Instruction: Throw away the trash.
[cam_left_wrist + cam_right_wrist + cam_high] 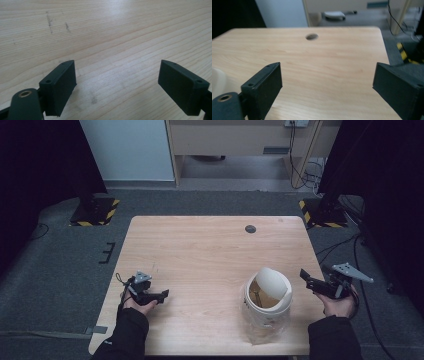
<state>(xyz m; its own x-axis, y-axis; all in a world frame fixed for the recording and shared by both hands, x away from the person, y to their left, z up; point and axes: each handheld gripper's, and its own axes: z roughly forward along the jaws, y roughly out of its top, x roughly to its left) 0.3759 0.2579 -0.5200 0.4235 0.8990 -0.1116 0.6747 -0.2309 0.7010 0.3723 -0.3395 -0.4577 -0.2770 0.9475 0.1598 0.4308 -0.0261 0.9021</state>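
Bin (267,302), a small white one with a swing lid (271,284), stands on the desk (210,255) near the front edge, toward the right front corner. Its lid is tilted, so part of the brownish inside shows, with a small item in there that is too small to make out. A clear bag seems to hang around its lower part.

The right gripper (312,282) is held just beside the bin, at the desk's right edge, not touching it; in the right gripper view (327,87) its jaws stand wide apart with nothing between them, and a pale edge of the bin shows at the left. The round hole (312,36) near the back edge lies ahead of it.

The left gripper (157,296) sits low over the desk near the left front corner, well apart from the bin. Its jaws (116,85) are also spread wide, holding nothing, with bare wood grain between them.
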